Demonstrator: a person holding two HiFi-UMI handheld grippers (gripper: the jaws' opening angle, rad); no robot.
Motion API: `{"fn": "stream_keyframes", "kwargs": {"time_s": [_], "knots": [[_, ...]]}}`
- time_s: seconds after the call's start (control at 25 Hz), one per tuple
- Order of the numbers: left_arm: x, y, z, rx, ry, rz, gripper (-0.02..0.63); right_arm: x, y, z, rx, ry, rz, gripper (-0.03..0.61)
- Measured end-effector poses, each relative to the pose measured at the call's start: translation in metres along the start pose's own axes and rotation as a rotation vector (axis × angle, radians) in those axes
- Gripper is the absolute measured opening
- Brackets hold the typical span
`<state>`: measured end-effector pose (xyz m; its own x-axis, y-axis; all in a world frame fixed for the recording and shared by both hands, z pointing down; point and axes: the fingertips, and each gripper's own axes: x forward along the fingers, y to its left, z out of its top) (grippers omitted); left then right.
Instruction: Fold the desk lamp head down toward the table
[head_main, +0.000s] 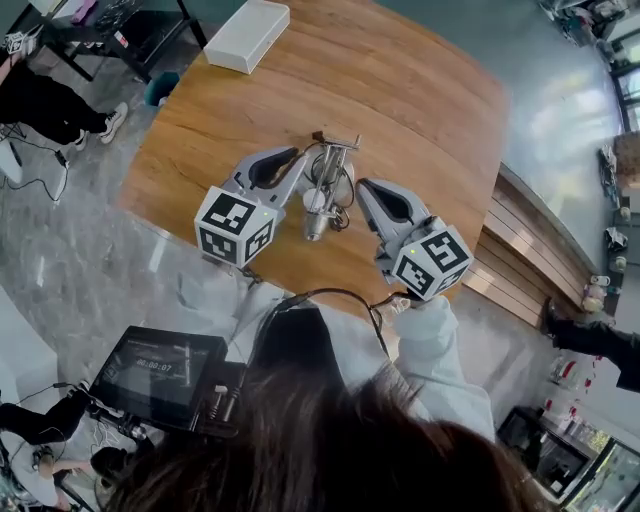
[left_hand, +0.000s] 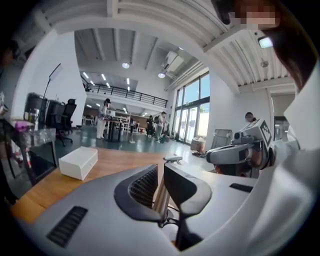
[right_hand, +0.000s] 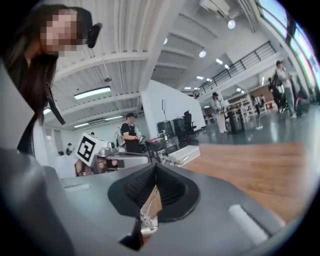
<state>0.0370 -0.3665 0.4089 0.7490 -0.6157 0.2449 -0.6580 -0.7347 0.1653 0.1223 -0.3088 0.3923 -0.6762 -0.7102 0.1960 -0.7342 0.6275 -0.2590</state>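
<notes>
left gripper (left_hand: 159, 171): pinching lamp (head_main: 317, 208) | right gripper (right_hand: 154, 168): pressed together, just beside lamp

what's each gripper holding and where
Left gripper clamps the desk lamp by its silver arm. Right gripper is shut; whether it pinches anything cannot be told.

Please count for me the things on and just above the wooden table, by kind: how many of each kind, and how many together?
lamp: 1
box: 1
tools: 2, the left tool and the right tool
Total: 4
</notes>
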Motion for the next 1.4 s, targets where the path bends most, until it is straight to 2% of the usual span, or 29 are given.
{"fn": "stream_keyframes", "kwargs": {"time_s": [0.08,0.16,0.28,0.4,0.56,0.8,1.4], "knots": [[0.000,-0.014,0.020,0.050,-0.046,0.032,0.005,0.003,-0.006,0.016,-0.078,-0.036,-0.109,0.003],[-0.001,-0.024,0.036,0.065,-0.076,0.062,0.003,0.006,-0.010,0.026,-0.138,-0.048,-0.199,0.002],[-0.001,-0.028,0.052,0.023,-0.097,0.122,0.003,0.011,-0.010,0.038,-0.149,-0.066,-0.245,0.002],[0.000,-0.031,0.061,0.009,-0.117,0.131,0.003,0.012,-0.012,0.044,-0.107,-0.078,-0.271,0.002],[0.001,-0.032,0.062,-0.003,-0.120,0.113,0.003,0.013,-0.010,0.041,-0.096,-0.077,-0.279,0.000],[0.001,-0.032,0.063,0.013,-0.120,0.125,0.003,0.010,-0.011,0.046,-0.137,-0.079,-0.273,0.000],[-0.001,-0.033,0.065,0.041,-0.110,0.122,0.003,0.015,0.001,0.049,-0.166,-0.080,-0.263,0.000]]}}
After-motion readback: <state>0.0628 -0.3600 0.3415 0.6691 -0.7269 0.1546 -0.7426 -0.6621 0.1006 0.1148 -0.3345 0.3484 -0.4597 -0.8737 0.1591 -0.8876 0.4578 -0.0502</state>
